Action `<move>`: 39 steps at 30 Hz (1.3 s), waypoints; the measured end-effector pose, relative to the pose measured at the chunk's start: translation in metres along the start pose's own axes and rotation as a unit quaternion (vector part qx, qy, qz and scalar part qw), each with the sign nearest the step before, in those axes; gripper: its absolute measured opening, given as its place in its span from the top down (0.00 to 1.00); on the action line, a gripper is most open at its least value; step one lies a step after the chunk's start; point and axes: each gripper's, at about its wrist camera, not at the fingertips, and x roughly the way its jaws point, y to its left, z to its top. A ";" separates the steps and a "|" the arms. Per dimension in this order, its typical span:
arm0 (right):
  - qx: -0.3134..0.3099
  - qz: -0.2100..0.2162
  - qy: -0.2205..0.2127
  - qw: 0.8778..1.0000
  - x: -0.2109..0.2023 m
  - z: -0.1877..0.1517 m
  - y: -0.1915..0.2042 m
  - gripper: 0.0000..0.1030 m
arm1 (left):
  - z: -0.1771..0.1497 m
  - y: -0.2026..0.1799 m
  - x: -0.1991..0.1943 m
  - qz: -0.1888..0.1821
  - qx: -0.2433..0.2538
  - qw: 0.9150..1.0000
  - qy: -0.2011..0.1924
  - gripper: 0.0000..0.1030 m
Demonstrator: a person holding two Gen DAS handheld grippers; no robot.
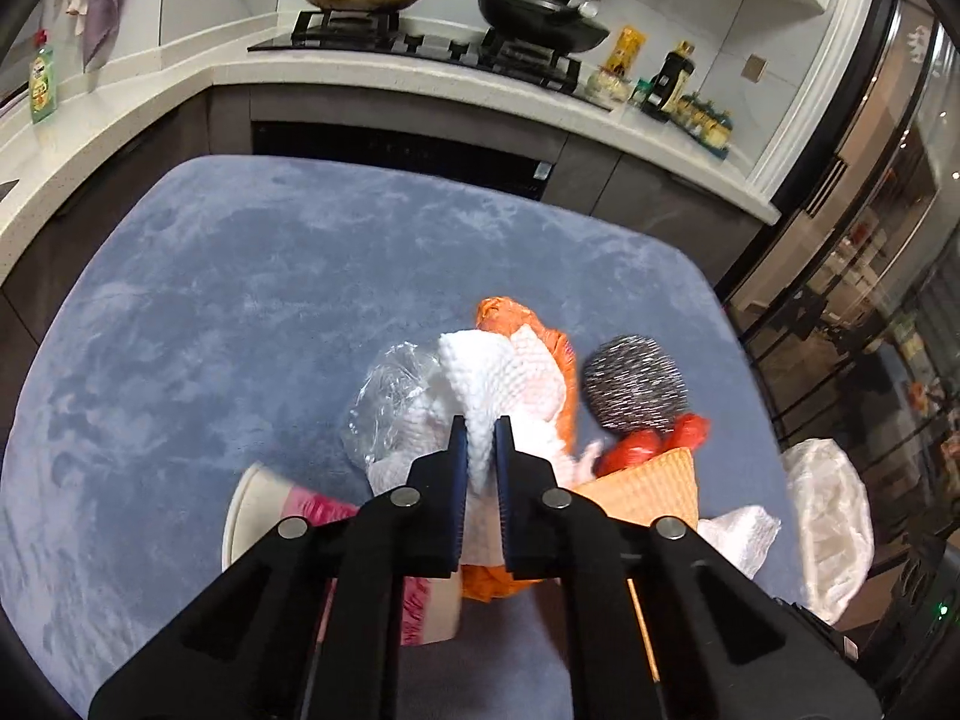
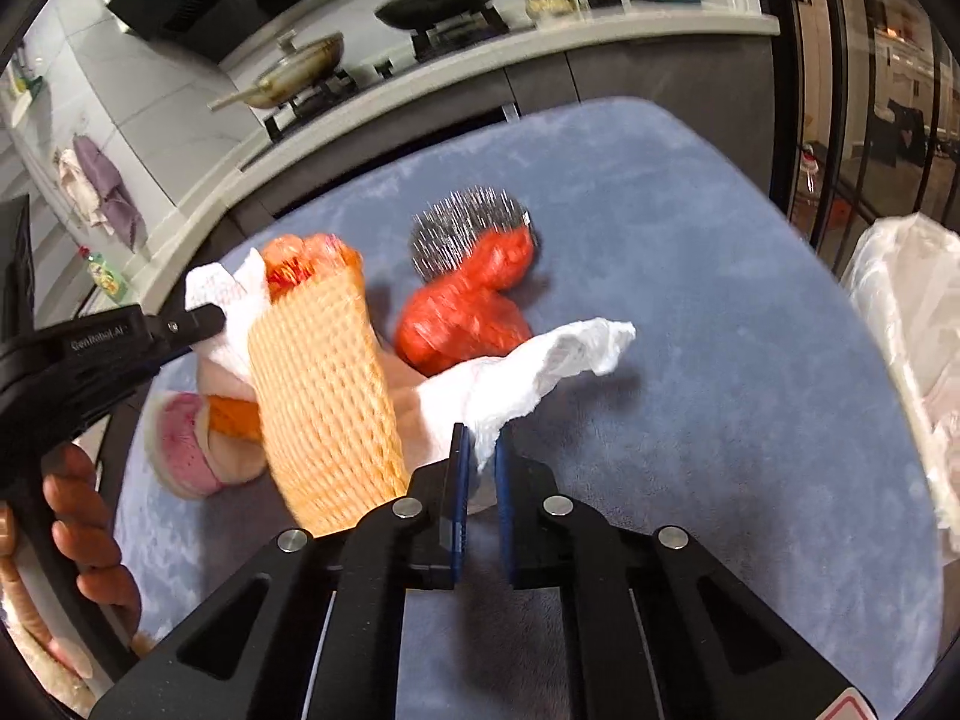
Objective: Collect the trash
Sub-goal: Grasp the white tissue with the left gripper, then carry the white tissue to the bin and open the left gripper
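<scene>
The left gripper (image 1: 480, 429) is clamped on a white paper towel (image 1: 510, 384), pinching a fold near its edge so the limp sheet lifts without dragging the pile under it; the right gripper (image 2: 479, 441) is likewise closed on a second crumpled white tissue (image 2: 540, 360), which trails away from its jaws. Around them on the blue cloth-covered table (image 1: 210, 300) the rest of the trash lies bunched: a paper cup (image 1: 246, 516) on its side, an orange foam net sleeve (image 2: 324, 384), clear plastic wrap (image 1: 390, 396), a red wrapper (image 2: 462, 312) and, further off, a steel scouring ball (image 2: 468, 222). A white bag-lined bin (image 2: 906, 300) at the table's right edge is probably where both sheets should go
</scene>
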 end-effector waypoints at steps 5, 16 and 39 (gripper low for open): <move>-0.005 0.008 -0.043 0.999 -0.039 0.011 0.006 0.93 | 0.004 -0.010 -0.039 -0.021 0.013 0.999 -0.030 0.92; -0.009 0.026 -0.114 0.993 -0.107 0.023 0.011 0.94 | -0.007 -0.029 -0.096 -0.055 0.037 0.996 -0.056 0.92; -0.005 0.007 -0.231 0.973 -0.230 0.041 -0.038 0.94 | -0.022 -0.155 -0.147 -0.129 0.138 0.978 -0.084 0.92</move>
